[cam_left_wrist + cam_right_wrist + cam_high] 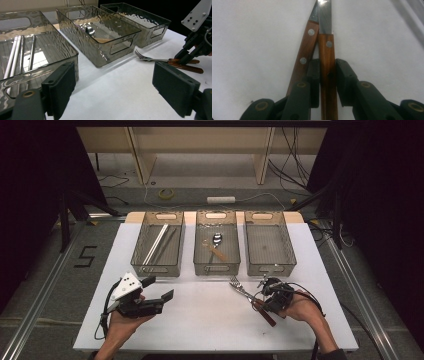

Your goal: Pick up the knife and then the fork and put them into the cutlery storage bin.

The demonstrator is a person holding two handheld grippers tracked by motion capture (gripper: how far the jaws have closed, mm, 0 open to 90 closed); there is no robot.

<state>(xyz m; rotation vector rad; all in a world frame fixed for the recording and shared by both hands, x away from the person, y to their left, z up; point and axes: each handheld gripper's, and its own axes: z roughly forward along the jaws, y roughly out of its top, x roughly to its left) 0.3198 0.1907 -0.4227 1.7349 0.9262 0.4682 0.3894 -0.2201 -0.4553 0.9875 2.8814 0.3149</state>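
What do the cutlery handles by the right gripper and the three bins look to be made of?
Cutlery handles: apparently wood, reddish-brown and smooth, with round metal rivets; the blades above them look like polished steel. The right gripper is clamped on one handle. Bins: likely clear, smoke-tinted plastic with a rippled texture, since their contents show through the walls.

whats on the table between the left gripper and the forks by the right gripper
Nothing: in the high view the white table is bare between the open left gripper and the two wooden-handled forks, one clamped in the right gripper.
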